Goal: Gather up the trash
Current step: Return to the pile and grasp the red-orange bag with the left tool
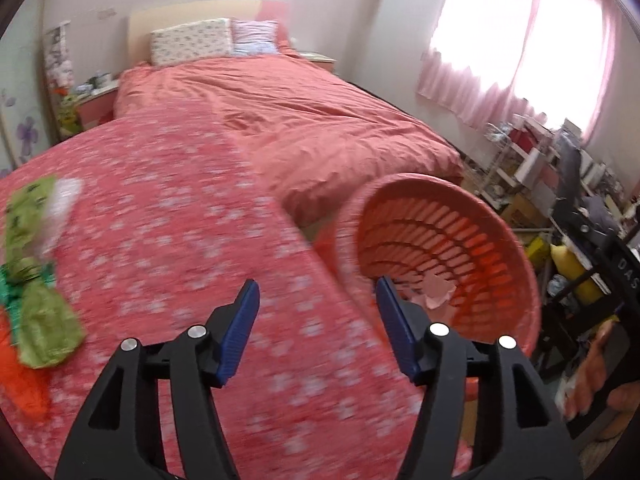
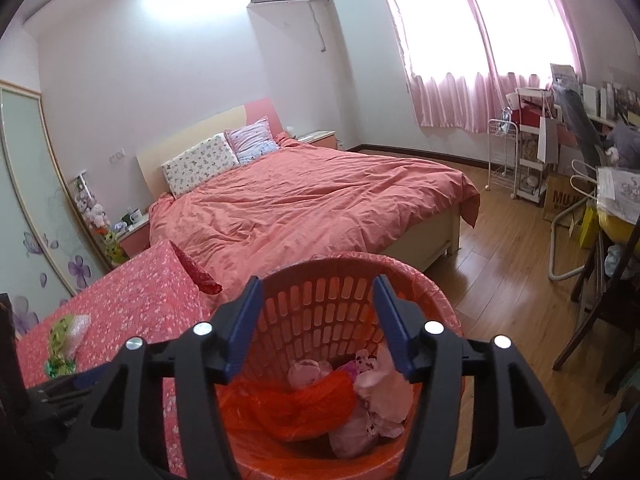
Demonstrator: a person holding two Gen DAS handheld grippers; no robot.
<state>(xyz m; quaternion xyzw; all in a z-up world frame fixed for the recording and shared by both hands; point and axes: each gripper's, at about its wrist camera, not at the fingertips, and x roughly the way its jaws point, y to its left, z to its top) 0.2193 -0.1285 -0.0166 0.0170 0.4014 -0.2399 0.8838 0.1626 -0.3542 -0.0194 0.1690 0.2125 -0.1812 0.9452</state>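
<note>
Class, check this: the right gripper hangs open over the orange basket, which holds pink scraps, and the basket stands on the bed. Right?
Wrong in one respect: the basket stands on the floor beside the bed, as the right wrist view shows. The right gripper is open above it, and pink scraps lie inside.

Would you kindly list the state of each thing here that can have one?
Left tool: open, empty.
Right tool: open, empty, above the basket.
Basket: upright, partly filled with trash.
Green wrapper: lying on the floral cloth, not yet collected.
Curtains: drawn.
</note>
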